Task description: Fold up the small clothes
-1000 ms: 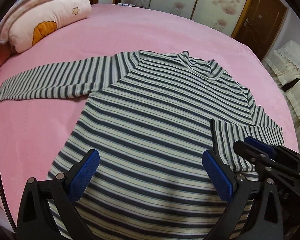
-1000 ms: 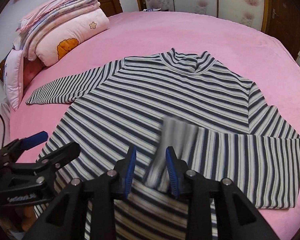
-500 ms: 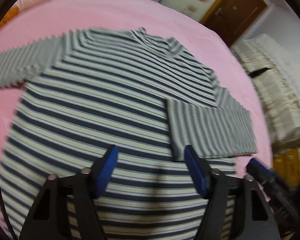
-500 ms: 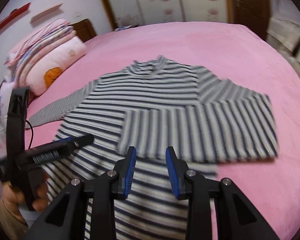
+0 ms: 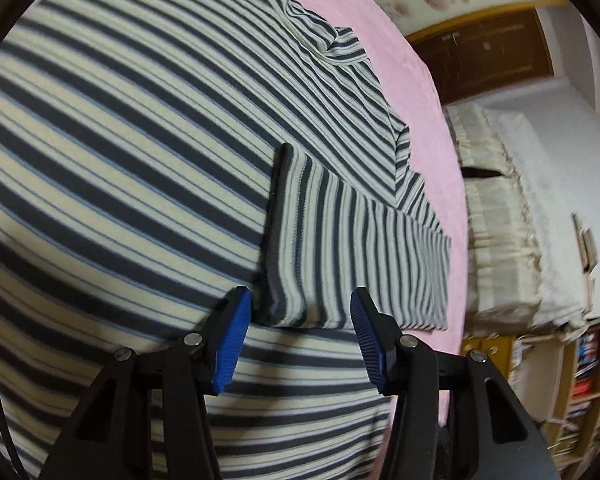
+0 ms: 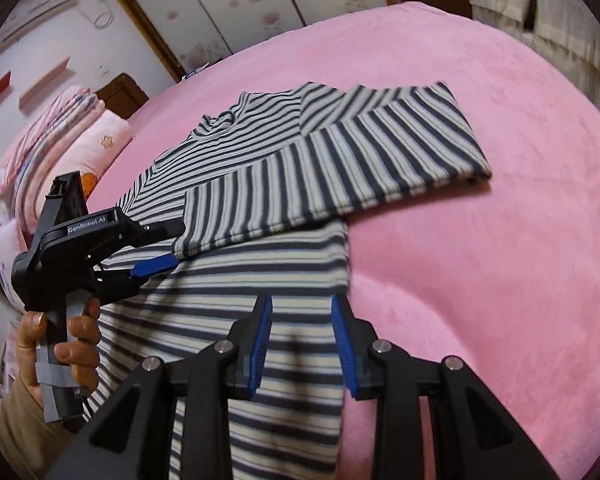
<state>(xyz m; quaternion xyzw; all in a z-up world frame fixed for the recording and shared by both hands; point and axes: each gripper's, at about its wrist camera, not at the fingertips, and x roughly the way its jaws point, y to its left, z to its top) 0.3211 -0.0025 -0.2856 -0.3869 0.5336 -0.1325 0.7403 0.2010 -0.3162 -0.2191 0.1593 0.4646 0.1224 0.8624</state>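
Note:
A long-sleeved shirt point(image 5: 120, 168) with dark and cream stripes lies flat on the pink bed point(image 6: 480, 260). One sleeve point(image 6: 340, 168) is folded across its body, and the cuff point(image 5: 288, 240) ends near the middle. My left gripper point(image 5: 300, 322) points down at that cuff. Its jaws are closing, with the cuff's lower corner between the blue pads point(image 5: 230, 344), which do not press on it. In the right wrist view the left gripper point(image 6: 168, 246) straddles the cuff's corner, and a hand point(image 6: 72, 332) holds it. My right gripper point(image 6: 302, 340) hovers open and empty over the shirt's side edge point(image 6: 340, 264).
Folded quilts and a pillow point(image 6: 60, 136) are stacked at the head of the bed. Cream-covered furniture point(image 5: 508, 216) and a bookshelf point(image 5: 580, 380) stand beyond the bed's right side. Bare pink bedding spreads to the right of the shirt.
The right gripper let go of the sleeve's cuff and drew back to the shirt's side edge. The left gripper swung down over the folded cuff, and its jaws narrowed.

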